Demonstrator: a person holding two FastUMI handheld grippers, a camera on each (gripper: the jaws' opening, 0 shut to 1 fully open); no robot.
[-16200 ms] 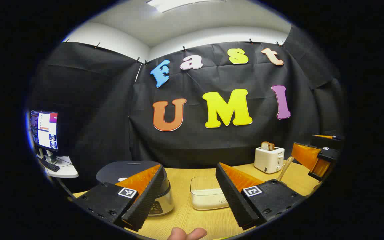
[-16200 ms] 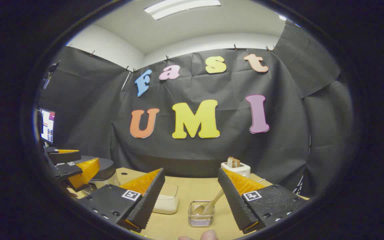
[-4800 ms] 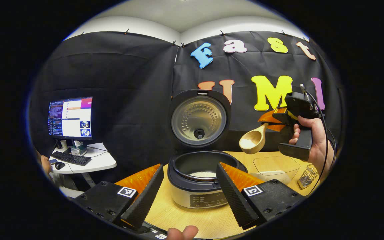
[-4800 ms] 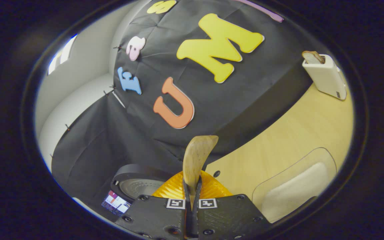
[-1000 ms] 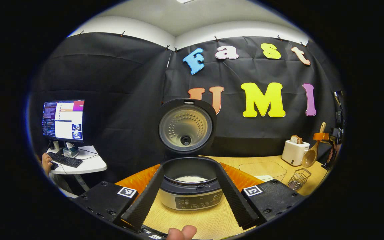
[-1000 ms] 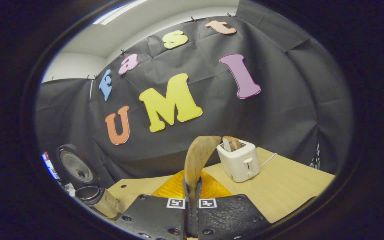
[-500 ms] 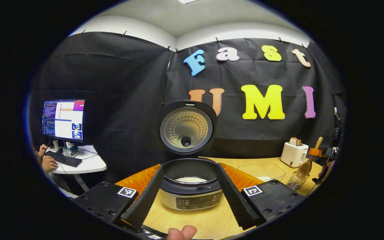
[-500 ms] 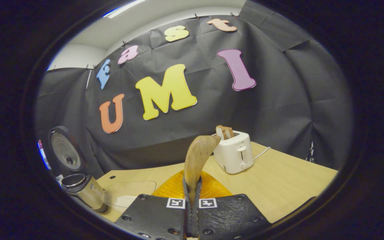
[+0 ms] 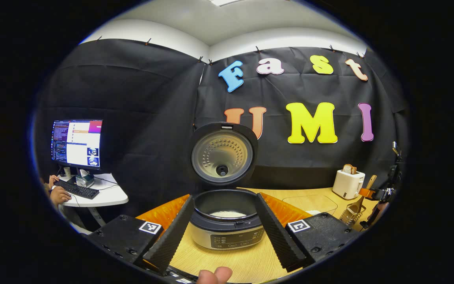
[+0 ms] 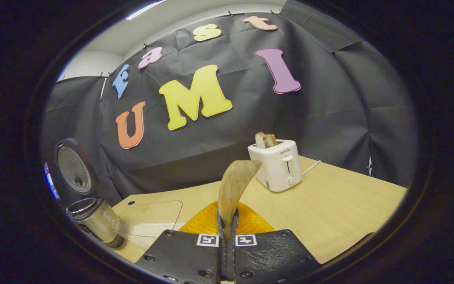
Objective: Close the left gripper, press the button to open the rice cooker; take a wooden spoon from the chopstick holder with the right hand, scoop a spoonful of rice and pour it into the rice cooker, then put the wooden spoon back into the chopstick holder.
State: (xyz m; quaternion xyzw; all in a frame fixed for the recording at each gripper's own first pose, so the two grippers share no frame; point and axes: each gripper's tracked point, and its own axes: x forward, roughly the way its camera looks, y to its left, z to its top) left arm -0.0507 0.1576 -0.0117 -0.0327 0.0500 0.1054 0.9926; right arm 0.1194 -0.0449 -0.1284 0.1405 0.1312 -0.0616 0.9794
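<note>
The rice cooker (image 9: 227,232) stands open in the left gripper view, lid (image 9: 222,154) upright, white rice in its pot. My left gripper (image 9: 224,197) is open, one finger on each side of the cooker, touching nothing. At the far right my right gripper (image 9: 370,193) holds the wooden spoon (image 9: 359,202), whose bowl end is down in the wire chopstick holder (image 9: 349,216). In the right gripper view my right gripper (image 10: 227,223) is shut on the wooden spoon's handle (image 10: 233,185), which sticks up between the fingers. The cooker (image 10: 91,221) is at the lower left there.
A clear rice container (image 9: 309,202) lies between cooker and holder, and shows as the container (image 10: 148,221) beside the cooker. A white toaster (image 10: 278,167) with bread stands at the back of the wooden table (image 10: 341,213). A monitor (image 9: 77,144) on a side desk is far left.
My right gripper has come down with the spoon, so its bowl has sunk from above the chopstick holder into it. The left gripper has barely moved.
</note>
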